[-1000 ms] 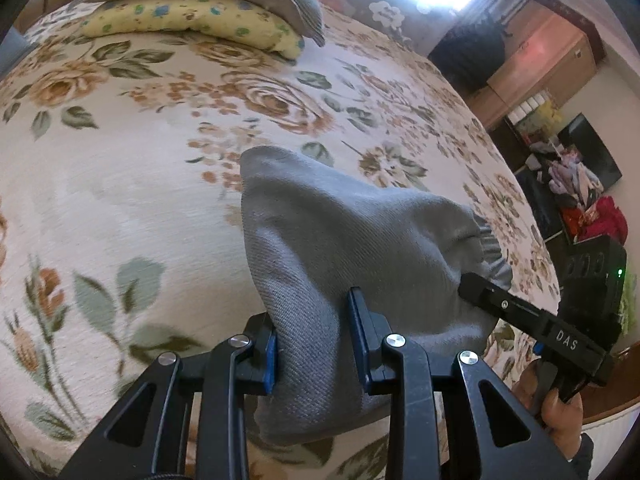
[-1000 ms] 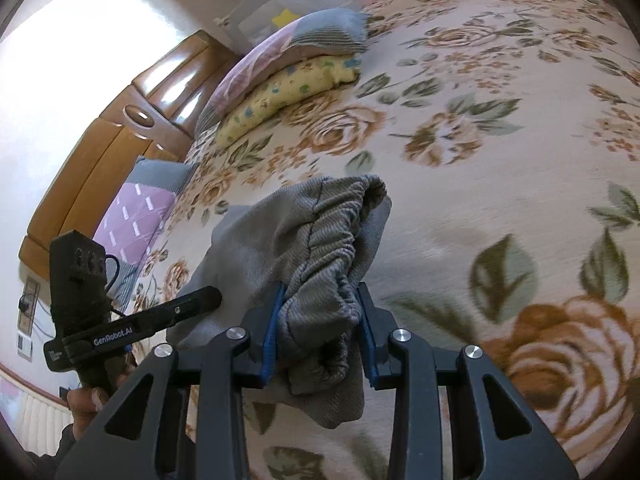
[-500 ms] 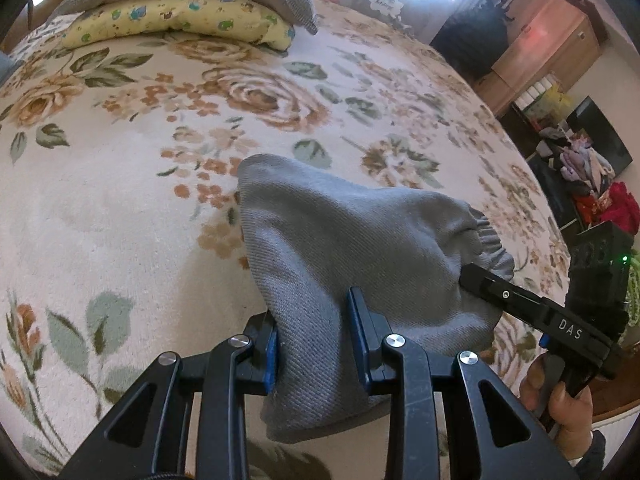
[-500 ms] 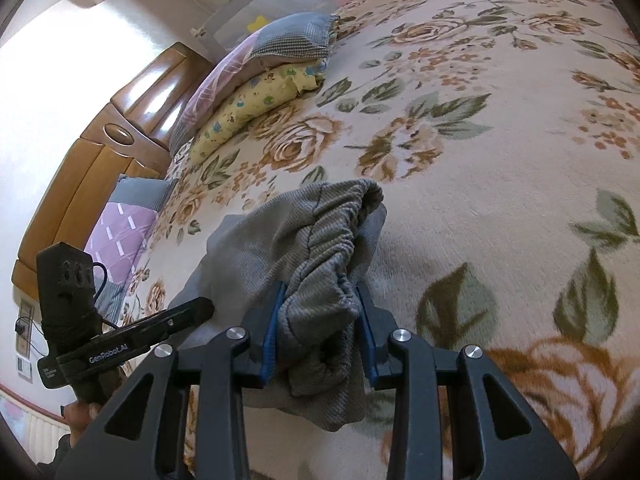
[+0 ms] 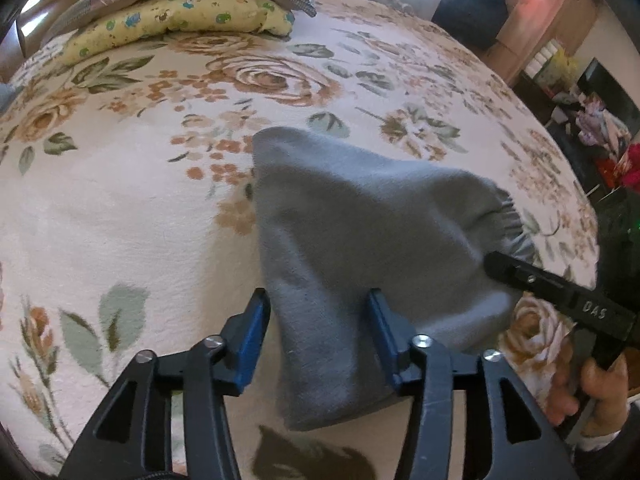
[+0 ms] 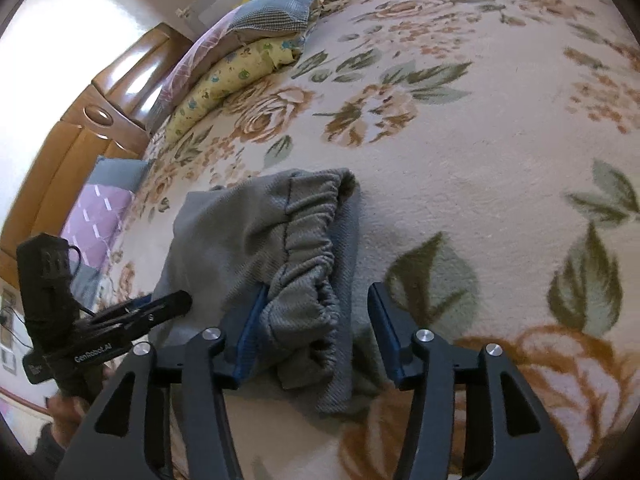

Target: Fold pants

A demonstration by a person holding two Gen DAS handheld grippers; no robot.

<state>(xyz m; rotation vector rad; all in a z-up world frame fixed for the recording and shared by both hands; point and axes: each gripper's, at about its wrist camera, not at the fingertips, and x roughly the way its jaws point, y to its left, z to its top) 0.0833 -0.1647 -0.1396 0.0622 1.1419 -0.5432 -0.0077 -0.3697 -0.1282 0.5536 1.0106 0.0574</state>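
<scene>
Folded grey pants (image 5: 360,220) lie on the flowered bed cover (image 5: 120,220). My left gripper (image 5: 318,300) straddles their near plain edge. Its jaws are opening and the cloth sits loose between the blue pads. My right gripper (image 6: 318,292) straddles the gathered elastic waistband (image 6: 312,248). Its jaws are opening too: the left pad (image 6: 250,320) still brushes the cloth and the right pad stands apart from it. Each gripper shows in the other's view, the right one (image 5: 560,292) at the waistband end, the left one (image 6: 132,312) at the far side.
Stacked pillows (image 5: 180,16) lie at the head of the bed by a wooden headboard (image 6: 80,132). A purple quilted pillow (image 6: 96,216) lies at the bed's left. A wooden cabinet (image 5: 540,12) and piled clothes (image 5: 600,120) stand beyond the bed's right edge. A hand (image 5: 600,380) holds the right gripper.
Both pairs of jaws have spread apart and no longer pinch the grey cloth. Both grippers sank toward the bed, and the pants have settled flatter on the cover.
</scene>
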